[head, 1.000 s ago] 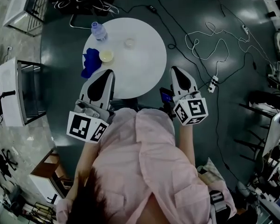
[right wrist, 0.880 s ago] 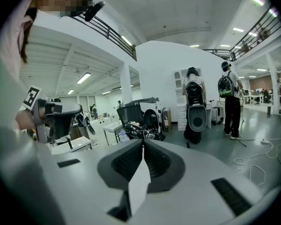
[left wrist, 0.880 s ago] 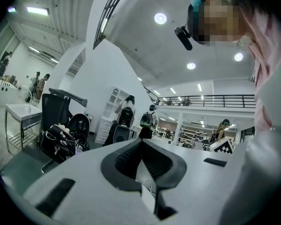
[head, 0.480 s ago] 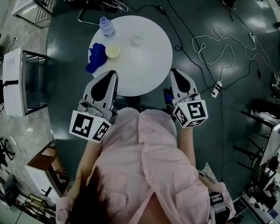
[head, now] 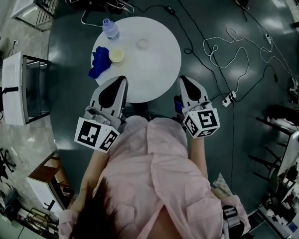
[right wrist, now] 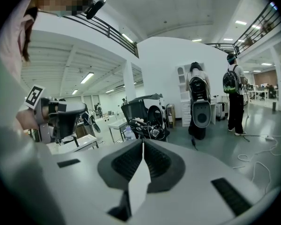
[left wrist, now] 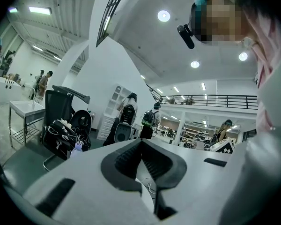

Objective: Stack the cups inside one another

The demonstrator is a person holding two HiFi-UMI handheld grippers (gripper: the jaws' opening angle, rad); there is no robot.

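Presently, the round white table stands on the dark floor straight ahead of me, with loose cables trailing across the floor to its right.

My left gripper is held up at the table's near left edge, well short of everything on the top. Its own view shows the jaws pressed together at the tips, with nothing between them.

My right gripper sits just off the table's near right edge. Its jaws are likewise brought fully together and hold nothing.

On the table's left side lies a crumpled blue cloth. Beyond it, at the far left edge, a clear water bottle stands upright.

Cups: two are noted, both on the table and not nested. A pale yellow cup stands mouth up just beside the cloth's right edge. A clear cup stands apart from it, further right and toward the far side.
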